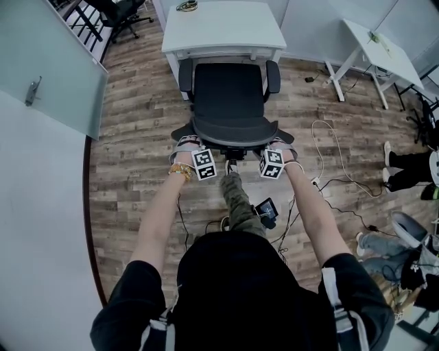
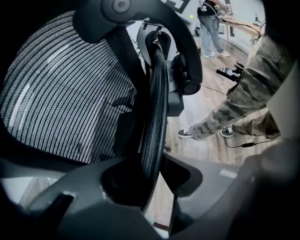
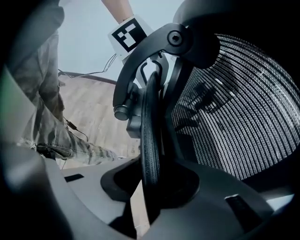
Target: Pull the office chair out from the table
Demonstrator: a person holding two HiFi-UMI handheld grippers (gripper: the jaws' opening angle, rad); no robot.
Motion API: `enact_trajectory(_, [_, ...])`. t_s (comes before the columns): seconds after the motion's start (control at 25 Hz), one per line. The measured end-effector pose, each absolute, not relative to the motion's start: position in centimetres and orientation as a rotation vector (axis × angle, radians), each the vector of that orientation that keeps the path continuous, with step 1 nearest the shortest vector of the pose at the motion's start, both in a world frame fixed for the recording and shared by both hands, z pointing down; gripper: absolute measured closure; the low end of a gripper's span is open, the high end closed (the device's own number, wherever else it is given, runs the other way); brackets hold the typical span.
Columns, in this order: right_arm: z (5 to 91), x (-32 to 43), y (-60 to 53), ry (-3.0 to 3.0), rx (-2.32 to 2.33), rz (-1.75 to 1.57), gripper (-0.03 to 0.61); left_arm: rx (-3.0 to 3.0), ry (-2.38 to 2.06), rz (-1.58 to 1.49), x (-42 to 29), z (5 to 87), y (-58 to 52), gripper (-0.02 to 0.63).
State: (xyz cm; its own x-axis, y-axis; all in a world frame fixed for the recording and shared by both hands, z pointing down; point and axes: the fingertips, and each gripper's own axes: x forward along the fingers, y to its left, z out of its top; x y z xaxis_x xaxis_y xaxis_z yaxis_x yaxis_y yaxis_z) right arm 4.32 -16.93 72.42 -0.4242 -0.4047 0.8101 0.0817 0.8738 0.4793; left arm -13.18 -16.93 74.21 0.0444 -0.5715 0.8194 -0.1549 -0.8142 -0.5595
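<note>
A black mesh office chair point(image 1: 230, 96) stands with its seat partly under the white table point(image 1: 223, 27), its back toward me. My left gripper point(image 1: 192, 147) is shut on the left part of the backrest's top rim point(image 2: 154, 117), which runs between its jaws. My right gripper point(image 1: 278, 147) is shut on the right part of the same rim point(image 3: 149, 140). In both gripper views the mesh back point(image 2: 61, 93) fills one side and the chair's lumbar bracket point(image 3: 140, 70) shows behind the rim. The pads themselves are hidden by the rim.
My own leg point(image 1: 236, 199) stands right behind the chair, with a small device point(image 1: 266, 208) and cables point(image 1: 329, 158) on the wood floor. A second white table point(image 1: 377, 48) is at right, another black chair point(image 1: 116, 14) at top left, a glass partition point(image 1: 48, 62) at left, seated people's legs point(image 1: 405, 164) at right.
</note>
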Motion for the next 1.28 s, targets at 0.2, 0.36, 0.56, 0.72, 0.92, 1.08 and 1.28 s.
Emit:
enact_trajectory(0.2, [72.5,4.8,-16.1,-1.941,0.225,-0.526,0.485,-2.011,0.746,-1.831,-12.7,74.4,-16.2,0.476])
enact_trajectory(0.36, [72.4,4.6,-15.4,-1.943,0.229,-0.533,0.485,-2.021,0.735,-1.843,-12.8,74.3,-15.4,0.476])
enact_trajectory(0.56, [72.2,4.8,-14.6,-1.945,0.231,-0.542,0.486,-2.014,0.74,-1.83,-12.7,74.0,-14.7,0.475])
enact_trajectory(0.72, [72.3,4.6,-13.7,-1.949,0.231,-0.532,0.486,-1.998,0.735,-1.821,-12.8,74.1,-13.8,0.476])
enact_trajectory(0.92, [72.4,4.9,-12.8,-1.947,0.23,-0.53,0.486,-2.002,0.737,-1.835,-12.5,74.2,-12.8,0.474])
enact_trajectory(1.08, [72.3,5.1,-11.9,-1.946,0.237,-0.529,0.486,-2.004,0.737,-1.829,-12.4,74.1,-12.1,0.474])
enact_trajectory(1.28, [72.3,4.9,-11.3,-1.947,0.237,-0.535,0.486,-2.002,0.742,-1.832,-12.5,74.1,-11.5,0.474])
